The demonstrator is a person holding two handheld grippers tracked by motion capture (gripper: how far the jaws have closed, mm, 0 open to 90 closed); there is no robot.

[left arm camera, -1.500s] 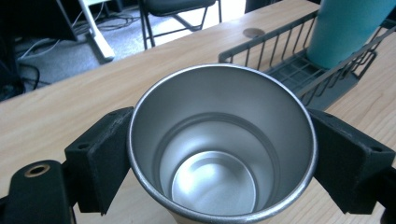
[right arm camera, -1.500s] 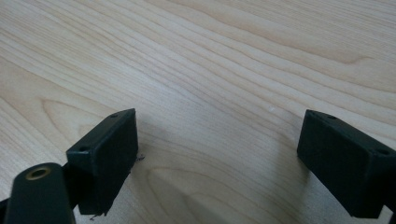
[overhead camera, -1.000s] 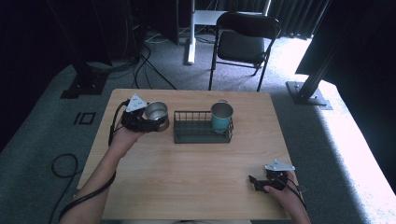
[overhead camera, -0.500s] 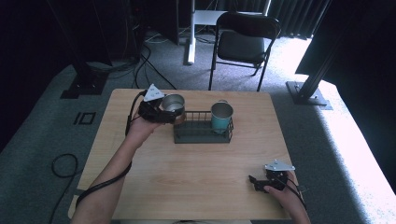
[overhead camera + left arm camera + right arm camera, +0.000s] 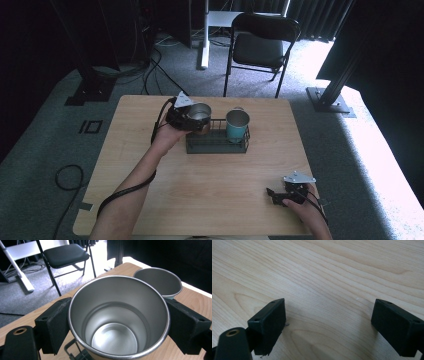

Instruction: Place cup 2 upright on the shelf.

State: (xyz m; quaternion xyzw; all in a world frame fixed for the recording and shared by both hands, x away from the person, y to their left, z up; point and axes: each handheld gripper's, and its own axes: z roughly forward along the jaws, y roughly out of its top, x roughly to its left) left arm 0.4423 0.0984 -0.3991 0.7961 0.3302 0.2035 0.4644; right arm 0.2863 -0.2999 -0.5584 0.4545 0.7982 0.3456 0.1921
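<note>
My left gripper (image 5: 196, 119) is shut on a steel cup (image 5: 199, 113), which it holds upright over the left end of a black wire rack (image 5: 218, 144). In the left gripper view the cup (image 5: 117, 317) is empty and sits between both black pads (image 5: 55, 325), with the rack's wire (image 5: 75, 353) just below it. A teal cup (image 5: 237, 125) stands in the rack's right half; its steel inside (image 5: 158, 281) shows behind the held cup. My right gripper (image 5: 272, 195) rests open near the table's front right corner, its jaws wide apart over bare wood (image 5: 324, 290).
The wooden table (image 5: 150, 200) has free room in front of the rack and along its left side. A black folding chair (image 5: 262, 47) stands on the carpet beyond the far edge. Cables (image 5: 65, 175) trail off the table's left side.
My left gripper has carried the steel cup to the right, from the table's far left area to above the rack's left end. The right gripper has stayed where it was.
</note>
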